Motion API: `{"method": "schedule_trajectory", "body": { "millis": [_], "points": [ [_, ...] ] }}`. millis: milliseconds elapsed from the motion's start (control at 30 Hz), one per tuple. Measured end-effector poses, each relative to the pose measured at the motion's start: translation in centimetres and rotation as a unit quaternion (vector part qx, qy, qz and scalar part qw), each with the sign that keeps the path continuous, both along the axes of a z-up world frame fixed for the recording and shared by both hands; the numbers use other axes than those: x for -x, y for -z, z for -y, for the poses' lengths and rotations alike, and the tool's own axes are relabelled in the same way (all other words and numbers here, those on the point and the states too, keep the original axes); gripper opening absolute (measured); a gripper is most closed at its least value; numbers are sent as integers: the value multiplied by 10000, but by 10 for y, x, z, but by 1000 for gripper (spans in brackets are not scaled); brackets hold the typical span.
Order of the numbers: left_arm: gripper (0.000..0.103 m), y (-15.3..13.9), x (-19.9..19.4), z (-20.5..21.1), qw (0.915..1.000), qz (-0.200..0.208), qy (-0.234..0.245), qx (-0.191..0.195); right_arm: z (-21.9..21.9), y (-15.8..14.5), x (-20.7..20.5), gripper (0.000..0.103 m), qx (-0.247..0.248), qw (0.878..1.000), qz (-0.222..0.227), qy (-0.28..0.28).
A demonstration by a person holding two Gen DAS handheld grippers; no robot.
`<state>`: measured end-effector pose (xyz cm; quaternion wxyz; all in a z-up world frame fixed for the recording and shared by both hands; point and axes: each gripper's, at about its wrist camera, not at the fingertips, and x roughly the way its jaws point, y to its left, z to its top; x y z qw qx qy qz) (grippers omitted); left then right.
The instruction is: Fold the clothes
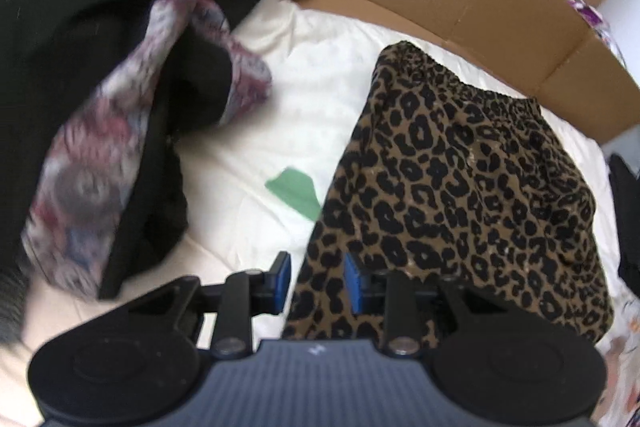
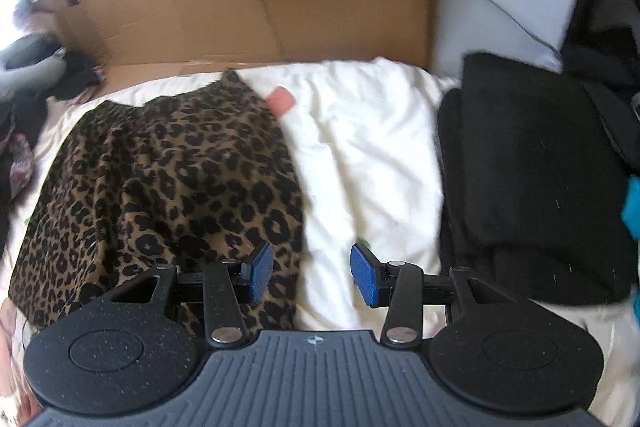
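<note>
the leopard-print garment (image 1: 460, 187) lies flat on the white bedding (image 1: 280, 87), its long axis running straight ahead from the left gripper (image 1: 318, 281), whose narrow jaws straddle its near left edge without clearly pinching it. the right gripper (image 2: 312, 275) stands about half open and empty, the cloth's right edge (image 2: 288, 187) just inside its left pad. judged from this, both hands are equally near for the next fold.
</note>
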<state>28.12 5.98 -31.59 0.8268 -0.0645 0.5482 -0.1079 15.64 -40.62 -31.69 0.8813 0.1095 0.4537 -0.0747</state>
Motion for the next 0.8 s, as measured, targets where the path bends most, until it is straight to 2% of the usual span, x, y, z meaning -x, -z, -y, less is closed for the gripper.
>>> {"method": "schedule_trajectory", "body": {
  "millis": [100,233,400,500,667,733,767,800],
  "points": [
    [30,11,7,-2,9998,-98,-123,117,-1,11,7,50,-145,9998,-72,153],
    [31,21,15,5,9999,-84,43,-90,-5,32,11,50,-350,9990,-210,167],
    [35,34,21,2,9999,-124,-57,-22,-11,57,10,50,-675,9971,-315,130],
    [35,44,24,2,9998,-158,-60,-67,-13,71,6,50,-635,9969,-444,146],
    [36,55,34,3,9994,-23,25,-339,-7,88,6,49,-1001,9929,-548,347],
    [36,60,37,1,9994,-88,-23,-322,-6,92,7,47,-1076,9919,-570,359],
    [37,62,38,1,9995,-107,-45,-309,-6,93,8,42,-1105,9915,-582,352],
    [39,63,40,0,9995,-95,-61,-287,-6,94,8,33,-1132,9912,-591,337]
  ]
}}
